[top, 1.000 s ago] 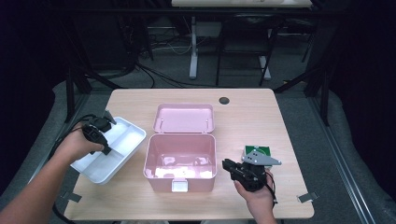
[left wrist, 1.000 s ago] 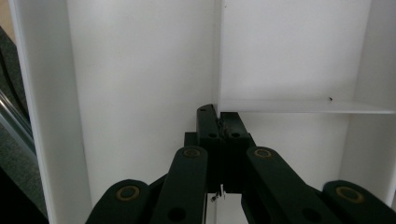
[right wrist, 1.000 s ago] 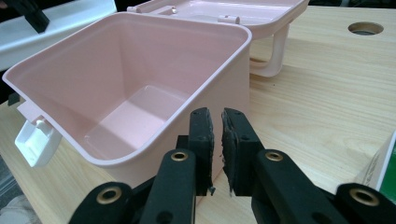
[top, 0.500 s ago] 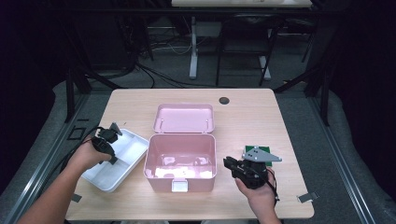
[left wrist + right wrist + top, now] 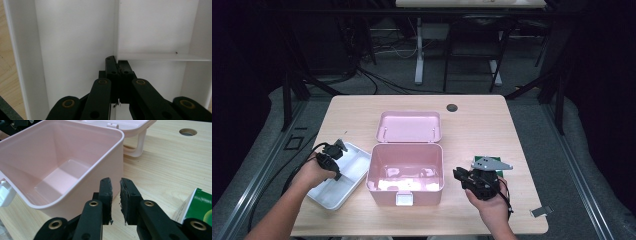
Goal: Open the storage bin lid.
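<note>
High view: glossy (boxy) pink case [image 5: 406, 167].

Glossy smooth pink plastic box [image 5: 406, 169], matt white plastic divided tray [image 5: 338, 175], pale grained wooden table [image 5: 492, 125], matt black plastic gripper jaws, glossy green cardboard carton [image 5: 200, 206]

The light wooden table [image 5: 492, 125] has a round cable hole [image 5: 452, 107] near its far edge. Grey floor [image 5: 582, 165] surrounds it. Behind stand black frame legs [image 5: 287, 95], loose cables [image 5: 382, 75] and a white desk leg [image 5: 418, 50]. The background is dark.
</note>
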`<state>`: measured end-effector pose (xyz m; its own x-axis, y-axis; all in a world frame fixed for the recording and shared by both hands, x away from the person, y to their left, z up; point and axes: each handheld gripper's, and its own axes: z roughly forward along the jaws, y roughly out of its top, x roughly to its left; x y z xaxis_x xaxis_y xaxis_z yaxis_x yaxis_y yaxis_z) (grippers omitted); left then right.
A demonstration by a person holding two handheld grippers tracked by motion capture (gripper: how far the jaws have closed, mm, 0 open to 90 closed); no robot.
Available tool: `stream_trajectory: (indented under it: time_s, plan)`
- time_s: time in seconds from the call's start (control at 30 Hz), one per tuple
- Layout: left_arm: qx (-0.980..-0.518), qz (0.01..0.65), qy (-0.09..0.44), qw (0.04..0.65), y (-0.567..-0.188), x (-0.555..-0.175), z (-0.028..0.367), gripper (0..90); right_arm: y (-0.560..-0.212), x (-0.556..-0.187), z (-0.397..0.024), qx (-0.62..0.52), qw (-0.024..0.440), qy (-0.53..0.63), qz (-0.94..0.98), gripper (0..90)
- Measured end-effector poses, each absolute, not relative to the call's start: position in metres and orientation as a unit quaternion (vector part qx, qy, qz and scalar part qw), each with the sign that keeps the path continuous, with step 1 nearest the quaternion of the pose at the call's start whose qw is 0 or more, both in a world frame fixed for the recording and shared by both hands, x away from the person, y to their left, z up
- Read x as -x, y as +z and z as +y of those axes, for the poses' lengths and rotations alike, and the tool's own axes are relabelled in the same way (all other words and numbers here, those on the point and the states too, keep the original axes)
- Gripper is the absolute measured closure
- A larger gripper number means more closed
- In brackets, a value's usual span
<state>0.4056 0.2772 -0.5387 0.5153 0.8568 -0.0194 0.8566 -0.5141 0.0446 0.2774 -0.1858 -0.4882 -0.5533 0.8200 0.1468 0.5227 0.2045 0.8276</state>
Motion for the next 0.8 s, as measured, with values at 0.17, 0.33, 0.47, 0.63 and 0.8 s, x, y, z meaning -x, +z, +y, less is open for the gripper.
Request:
stream_trajectory:
  time_s: [0.17, 0.33, 0.47, 0.63, 0.8]
  plan:
    - [-0.869, 0.494, 0.003, 0.031, -0.541, -0.405, 0.278, 88.8, -0.489, -0.281, -0.186, -0.439, 0.164, 0.438, 0.767, 78.8]
    - [-0.87, 0.492, 0.007, 0.039, -0.539, -0.402, 0.279, 85.6, -0.484, -0.285, -0.186, -0.436, 0.168, 0.42, 0.778, 77.0]
    - [-0.87, 0.49, 0.004, 0.051, -0.535, -0.395, 0.283, 70.0, -0.476, -0.294, -0.186, -0.427, 0.167, 0.395, 0.796, 74.6]
    - [-0.865, 0.495, 0.018, 0.087, -0.529, -0.389, 0.289, 61.2, -0.47, -0.301, -0.186, -0.414, 0.169, 0.368, 0.815, 67.2]
    - [-0.86, 0.498, 0.034, 0.107, -0.527, -0.379, 0.295, 54.9, -0.463, -0.31, -0.189, -0.394, 0.182, 0.331, 0.838, 58.8]
